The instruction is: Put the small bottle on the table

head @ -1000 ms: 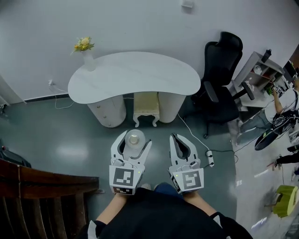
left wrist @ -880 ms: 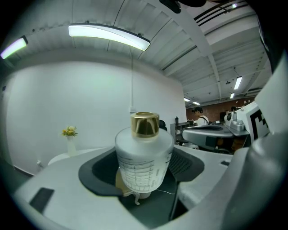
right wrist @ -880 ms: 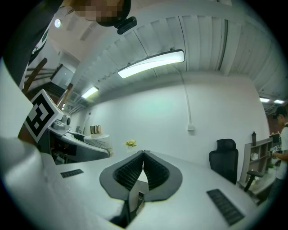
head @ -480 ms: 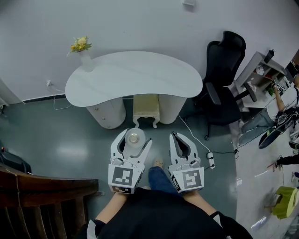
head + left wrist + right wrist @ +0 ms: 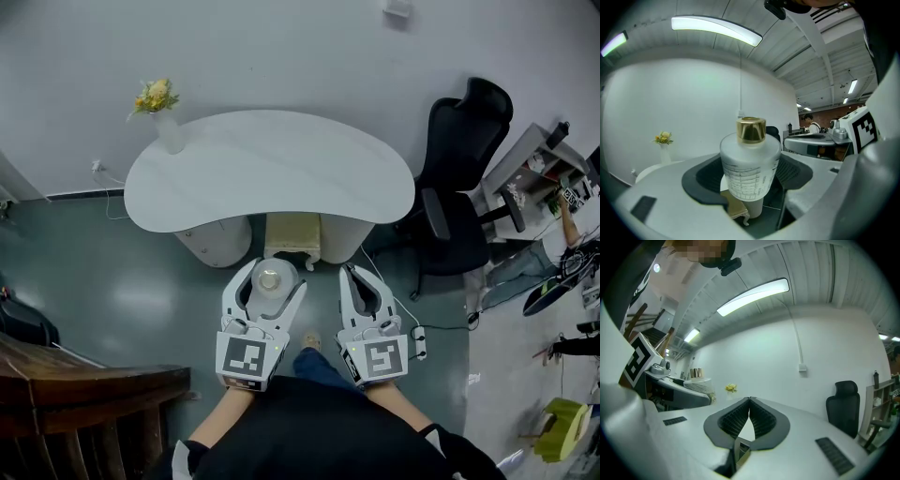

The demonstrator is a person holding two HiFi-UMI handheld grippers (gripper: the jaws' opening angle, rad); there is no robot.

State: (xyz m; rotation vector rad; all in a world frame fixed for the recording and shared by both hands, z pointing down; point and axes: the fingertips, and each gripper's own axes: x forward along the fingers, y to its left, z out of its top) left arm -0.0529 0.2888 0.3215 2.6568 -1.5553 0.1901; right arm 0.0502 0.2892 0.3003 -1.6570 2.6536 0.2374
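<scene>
Between the jaws of your left gripper [image 5: 272,274] the small bottle [image 5: 750,164] sits clamped upright, gold cap [image 5: 751,130] on top, its base hidden behind the gripper body. Your right gripper [image 5: 749,401] holds nothing, its jaws meeting at the tips. Ahead on the grey floor [image 5: 141,291] stands the white curved table [image 5: 272,169], a vase of yellow flowers [image 5: 167,131] at its left end. A cream stool [image 5: 292,234], half tucked under, stands between you and it; a black office chair [image 5: 459,178] stands to the right.

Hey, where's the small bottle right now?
In the head view, left of centre, the small bottle stands upright, clamped in the left gripper, over the floor just short of the white table.
</scene>
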